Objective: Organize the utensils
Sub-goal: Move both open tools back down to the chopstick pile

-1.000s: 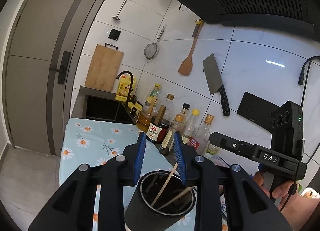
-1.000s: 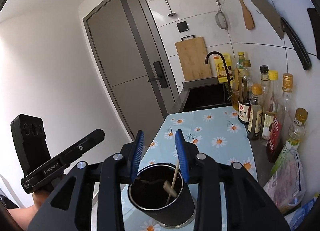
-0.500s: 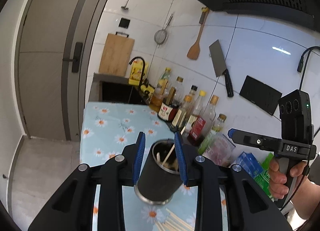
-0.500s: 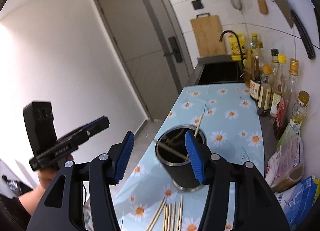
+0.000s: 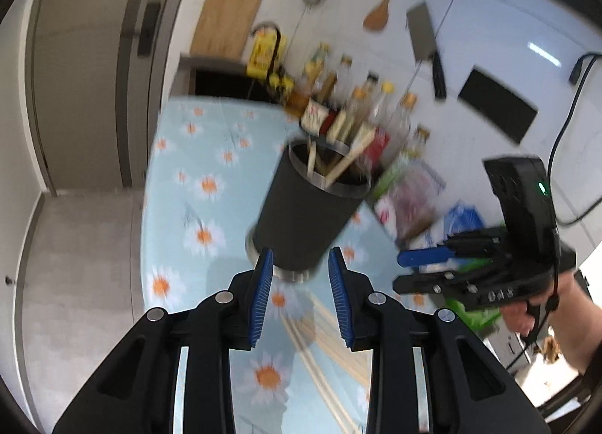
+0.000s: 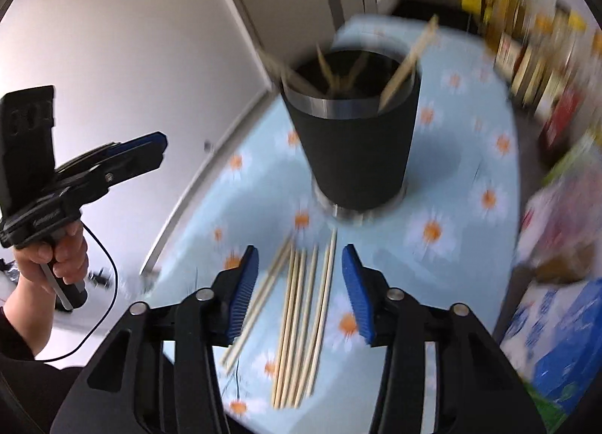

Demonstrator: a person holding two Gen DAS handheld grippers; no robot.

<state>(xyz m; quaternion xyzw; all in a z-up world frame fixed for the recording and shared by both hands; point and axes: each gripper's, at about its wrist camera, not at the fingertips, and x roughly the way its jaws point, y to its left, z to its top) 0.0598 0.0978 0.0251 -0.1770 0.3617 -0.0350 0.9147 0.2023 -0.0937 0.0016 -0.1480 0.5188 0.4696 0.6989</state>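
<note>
chopsticks (image 6: 301,321) lengthwise toward black holder (image 6: 353,140), between closing, empty right claw (image 6: 301,294)

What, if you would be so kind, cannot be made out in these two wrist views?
- Bottle labels: left wrist view, motion blur.
- Chopsticks inside the black holder: right wrist view, its wall hides their lower ends; count unclear.
- Loose chopsticks: left wrist view, blurred, partly behind the left gripper.
- Packets: right wrist view, blurred, cut by the edge.
</note>
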